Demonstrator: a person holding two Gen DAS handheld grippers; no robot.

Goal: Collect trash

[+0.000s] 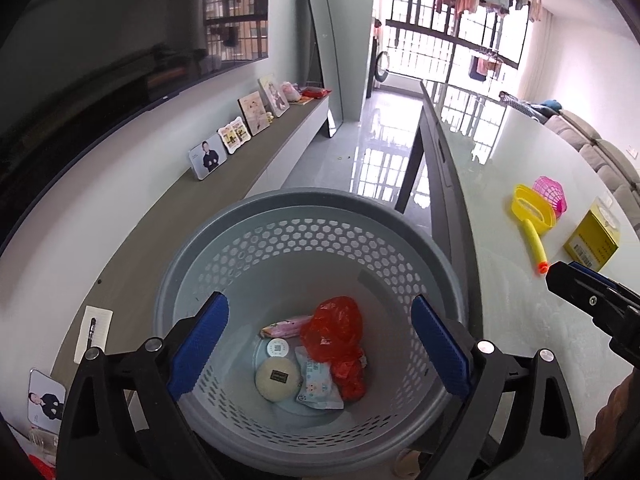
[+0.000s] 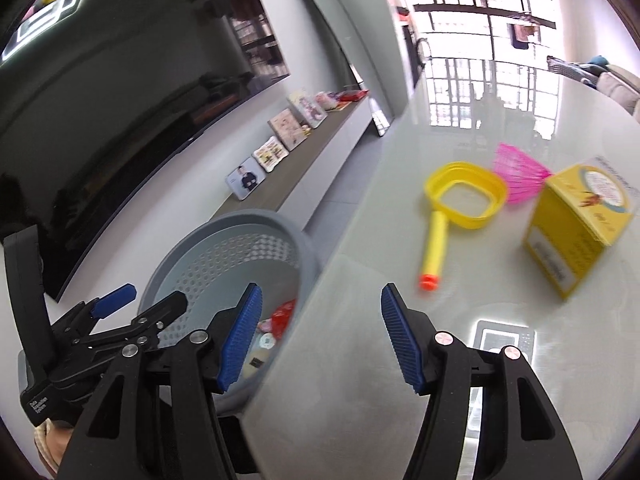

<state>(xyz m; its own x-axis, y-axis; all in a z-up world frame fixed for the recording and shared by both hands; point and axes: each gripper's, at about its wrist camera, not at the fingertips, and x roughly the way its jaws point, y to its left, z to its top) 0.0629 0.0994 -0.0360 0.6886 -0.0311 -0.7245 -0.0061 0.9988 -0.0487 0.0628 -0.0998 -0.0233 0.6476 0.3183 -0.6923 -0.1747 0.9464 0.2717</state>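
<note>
the yellow box [image 2: 576, 236], foam dart [image 2: 434, 240] and pink basket [image 2: 520, 178] on the table are smeared by blur in the right wrist view, the box's print unreadable. the bin [image 2: 236, 256] near the table edge hides behind the right gripper's finger [image 2: 240, 340]. the bin's trash labels [image 1: 316, 380] are too small to read.

On the black body of the left gripper [image 2: 120, 312], low at the left of the right wrist view, small white lettering reads "Data Acquisition System". Print on the yellow box [image 2: 576, 232] is too blurred to read.
</note>
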